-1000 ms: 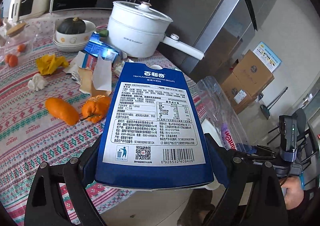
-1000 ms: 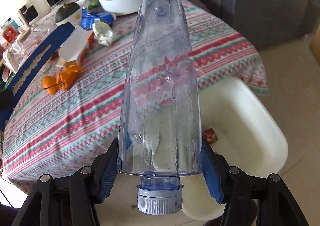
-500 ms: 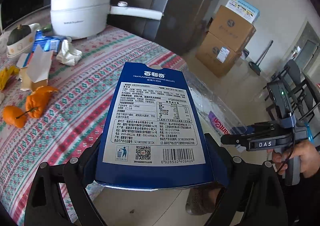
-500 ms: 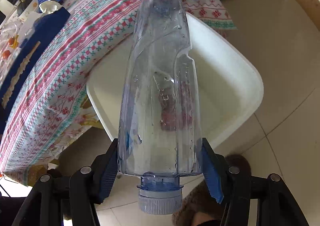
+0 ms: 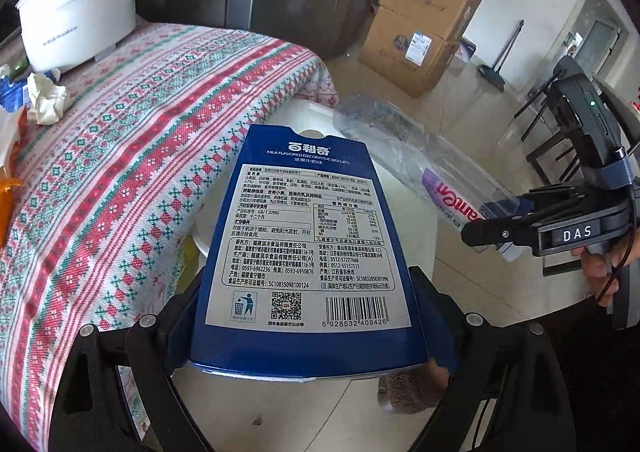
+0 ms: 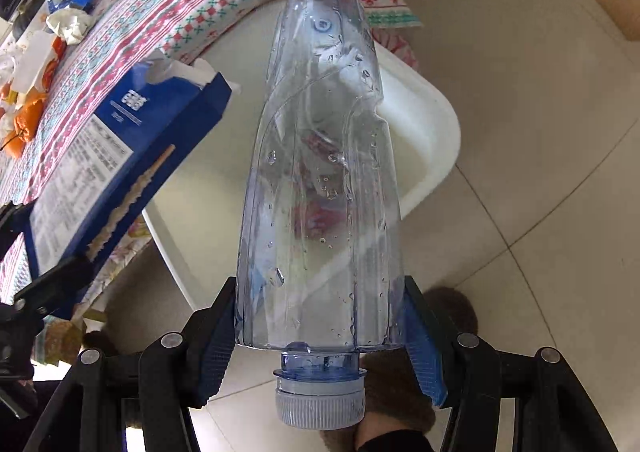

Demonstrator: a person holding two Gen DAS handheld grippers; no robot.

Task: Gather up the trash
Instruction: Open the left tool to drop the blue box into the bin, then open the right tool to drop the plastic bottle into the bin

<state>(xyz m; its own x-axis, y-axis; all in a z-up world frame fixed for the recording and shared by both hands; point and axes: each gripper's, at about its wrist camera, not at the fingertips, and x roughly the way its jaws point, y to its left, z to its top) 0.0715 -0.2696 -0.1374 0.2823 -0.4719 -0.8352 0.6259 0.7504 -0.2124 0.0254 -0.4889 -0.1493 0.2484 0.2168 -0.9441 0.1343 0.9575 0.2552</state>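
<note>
My left gripper (image 5: 308, 316) is shut on a blue biscuit box (image 5: 308, 248) and holds it above the white bin (image 5: 408, 212) beside the table. The box also shows in the right wrist view (image 6: 120, 156), with the left gripper's fingers (image 6: 52, 284) on it. My right gripper (image 6: 320, 316) is shut on an empty clear plastic bottle (image 6: 320, 180), cap toward the camera, over the white bin (image 6: 424, 132). The bottle also shows in the left wrist view (image 5: 420, 168), with the right gripper (image 5: 516, 228) on it. A red wrapper lies in the bin, seen through the bottle.
The table with a patterned cloth (image 5: 120, 156) holds a white pot (image 5: 76, 24), crumpled tissue (image 5: 48, 100), orange peels (image 6: 24, 120) and other scraps. Cardboard boxes (image 5: 420, 20) stand on the tiled floor behind. A chair (image 5: 560, 132) is at the right.
Both grippers have swung from over the table to the white bin at its edge, carrying the box and the bottle. Both are still held.
</note>
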